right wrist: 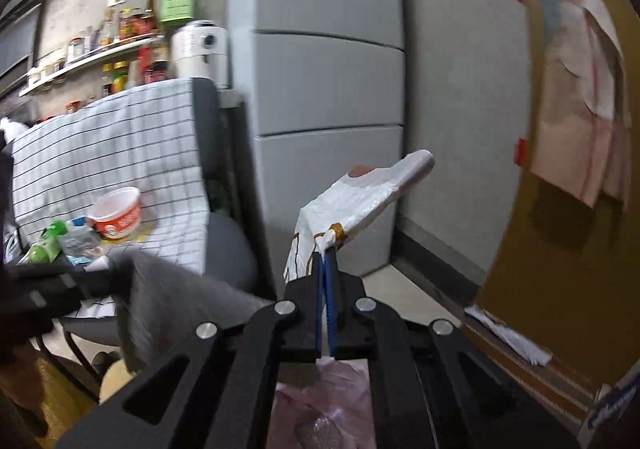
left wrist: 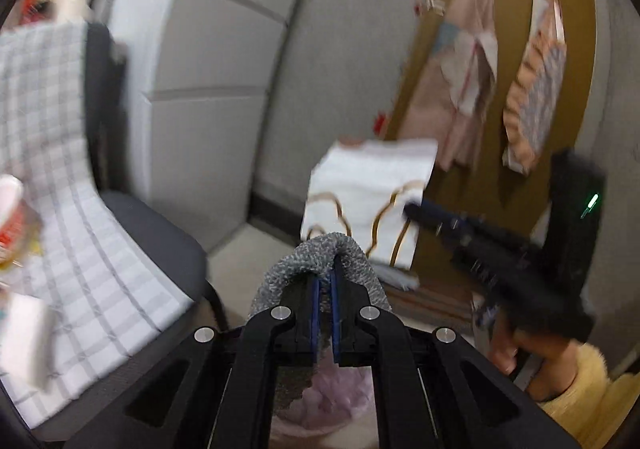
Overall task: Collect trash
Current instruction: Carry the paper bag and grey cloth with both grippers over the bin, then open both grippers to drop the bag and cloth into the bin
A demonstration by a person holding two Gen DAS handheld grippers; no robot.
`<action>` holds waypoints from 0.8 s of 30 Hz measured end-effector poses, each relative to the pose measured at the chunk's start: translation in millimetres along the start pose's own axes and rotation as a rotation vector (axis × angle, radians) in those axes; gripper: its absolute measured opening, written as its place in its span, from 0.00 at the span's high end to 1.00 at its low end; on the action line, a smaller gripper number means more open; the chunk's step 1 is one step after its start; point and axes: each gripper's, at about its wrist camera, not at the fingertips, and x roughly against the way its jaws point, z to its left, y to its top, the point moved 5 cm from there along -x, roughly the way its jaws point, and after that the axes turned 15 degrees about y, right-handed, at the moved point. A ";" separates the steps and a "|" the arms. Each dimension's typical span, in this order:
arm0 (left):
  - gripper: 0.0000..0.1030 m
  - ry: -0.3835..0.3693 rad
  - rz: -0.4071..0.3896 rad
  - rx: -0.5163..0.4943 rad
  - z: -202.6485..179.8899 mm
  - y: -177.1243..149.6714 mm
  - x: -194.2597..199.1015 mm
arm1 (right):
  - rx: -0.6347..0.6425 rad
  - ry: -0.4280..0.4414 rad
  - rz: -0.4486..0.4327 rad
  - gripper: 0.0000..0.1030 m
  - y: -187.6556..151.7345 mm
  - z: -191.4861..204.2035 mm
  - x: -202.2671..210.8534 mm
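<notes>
The left gripper [left wrist: 325, 281] has its 2 fingers clamped on a grey knitted cloth [left wrist: 320, 253], which loops over the fingertips and hangs down on the gripper's left side. In the right wrist view that cloth [right wrist: 160, 289] shows as a blurred grey drape left of the right gripper, with the left gripper's dark body beside it. The right gripper [right wrist: 326, 261] has its 2 fingers pressed together on the knotted handle of a white plastic bag [right wrist: 352, 201] with brown printing; the bag stands up above the fingertips. The left wrist view shows the same bag [left wrist: 364, 201] just right of the cloth, with the right gripper [left wrist: 416, 209] touching its right edge.

Below both grippers sits a bin lined with a pink bag [right wrist: 324, 401].

Only the right wrist view shows clearly the trash on the chair's checked cloth [right wrist: 120, 145], left of the bin: a red-and-white cup [right wrist: 116, 211], a green bottle [right wrist: 48, 241] and a crumpled wrapper [right wrist: 80, 241]. Only the left wrist view shows the yellow sleeve [left wrist: 576, 381] behind the right gripper.
</notes>
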 end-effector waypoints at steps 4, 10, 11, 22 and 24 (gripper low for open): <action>0.92 -0.002 0.112 -0.053 -14.8 -26.7 -46.7 | -0.050 -0.036 0.041 0.98 -23.8 -23.7 -5.3; 0.83 0.000 0.246 -0.057 -16.4 -57.4 -95.7 | -0.110 -0.072 0.138 0.98 -69.3 -44.0 -20.1; 0.74 0.007 0.257 -0.058 -15.6 -60.4 -100.2 | -0.121 -0.072 0.155 0.98 -76.4 -45.9 -24.3; 0.50 0.035 0.273 -0.059 -7.0 -63.3 -93.4 | -0.132 -0.077 0.270 0.98 -100.9 -45.2 -42.6; 0.50 0.068 0.234 -0.033 4.8 -53.4 -80.4 | -0.130 -0.074 0.312 0.98 -107.8 -41.8 -49.6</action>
